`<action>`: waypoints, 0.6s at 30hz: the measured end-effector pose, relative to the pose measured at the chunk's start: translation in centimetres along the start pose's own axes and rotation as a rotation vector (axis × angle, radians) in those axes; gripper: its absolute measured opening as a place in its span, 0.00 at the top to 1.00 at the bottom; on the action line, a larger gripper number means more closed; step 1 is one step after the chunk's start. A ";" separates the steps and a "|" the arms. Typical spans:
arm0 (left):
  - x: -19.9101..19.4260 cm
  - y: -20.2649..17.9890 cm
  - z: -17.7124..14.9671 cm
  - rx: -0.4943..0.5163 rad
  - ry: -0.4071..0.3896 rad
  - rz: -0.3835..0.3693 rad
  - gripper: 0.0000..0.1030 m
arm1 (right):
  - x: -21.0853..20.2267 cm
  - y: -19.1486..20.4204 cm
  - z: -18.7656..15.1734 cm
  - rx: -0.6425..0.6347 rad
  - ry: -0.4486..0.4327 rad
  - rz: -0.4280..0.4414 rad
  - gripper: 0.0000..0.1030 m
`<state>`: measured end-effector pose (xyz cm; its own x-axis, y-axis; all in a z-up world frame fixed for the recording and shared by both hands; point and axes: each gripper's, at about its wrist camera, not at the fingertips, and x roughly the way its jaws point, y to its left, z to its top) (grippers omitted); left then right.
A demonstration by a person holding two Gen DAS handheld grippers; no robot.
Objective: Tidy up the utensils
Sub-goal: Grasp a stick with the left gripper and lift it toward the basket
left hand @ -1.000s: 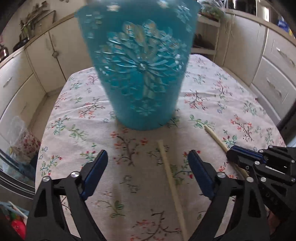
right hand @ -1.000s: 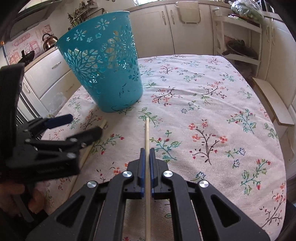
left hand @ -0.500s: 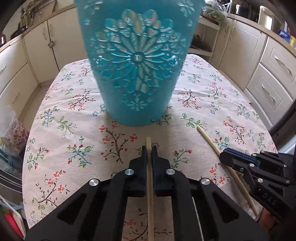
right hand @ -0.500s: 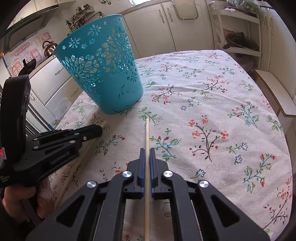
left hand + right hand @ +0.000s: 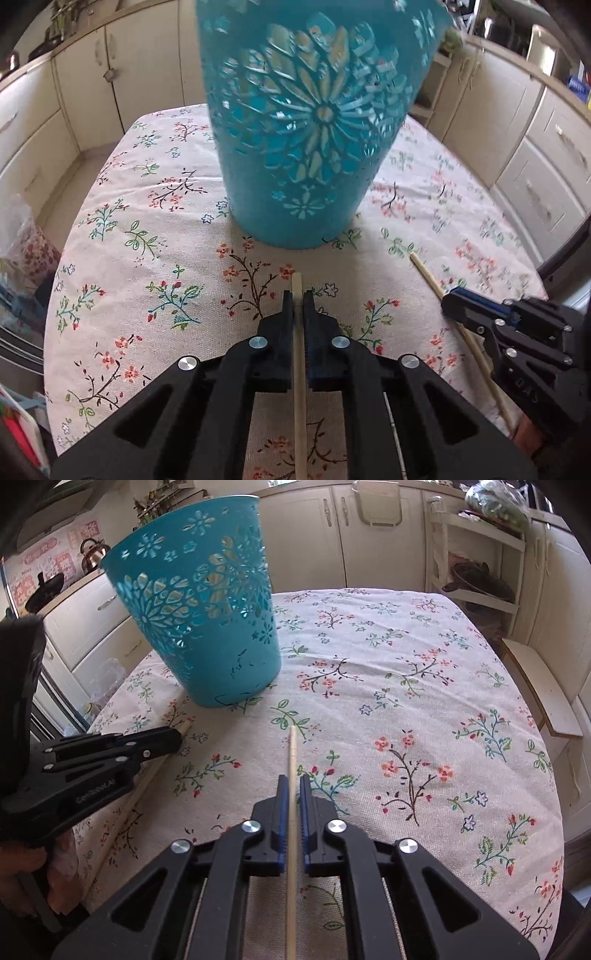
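A tall teal basket [image 5: 310, 147] with flower cut-outs stands on the floral tablecloth [image 5: 147, 236]. My left gripper [image 5: 297, 295] is shut on a pale wooden chopstick [image 5: 298, 354] whose tip pokes out just short of the basket's base. My right gripper [image 5: 291, 781] is shut on a second chopstick [image 5: 291, 760], pointing toward the right of the basket [image 5: 207, 613]. Each gripper appears in the other's view: the right gripper [image 5: 448, 301] with its chopstick [image 5: 424, 269], the left gripper [image 5: 177, 734] with its chopstick [image 5: 129, 805].
The table's edge [image 5: 554, 775] curves round at the right. Cream kitchen cabinets [image 5: 122, 74] ring the table. A shelf unit [image 5: 476, 565] stands behind, a kettle [image 5: 92, 554] on the counter at the left. A hand [image 5: 22, 871] holds the left gripper.
My left gripper has closed from wide open onto the chopstick lying between its fingers. The basket now sits further right in its view. The right gripper has stayed shut on its chopstick.
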<state>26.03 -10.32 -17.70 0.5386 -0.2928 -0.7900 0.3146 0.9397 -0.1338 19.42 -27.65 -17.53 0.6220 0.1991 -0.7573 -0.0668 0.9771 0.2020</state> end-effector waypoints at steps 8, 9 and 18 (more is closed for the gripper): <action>-1.4 1.9 0.6 -0.072 -0.077 -0.026 0.95 | -0.9 -1.3 0.8 0.087 -0.038 0.027 0.95; -1.3 2.1 0.7 -0.073 -0.076 -0.025 0.95 | -0.6 -1.2 0.8 0.084 -0.025 0.018 0.95; 0.2 3.2 0.0 -0.114 -0.035 -0.052 0.95 | 0.2 -0.1 0.5 0.025 0.004 -0.009 0.93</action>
<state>27.09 -7.40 -18.26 0.5517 -0.3454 -0.7592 0.2527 0.9367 -0.2425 19.97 -27.73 -17.36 0.6192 0.1903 -0.7618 -0.0414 0.9767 0.2104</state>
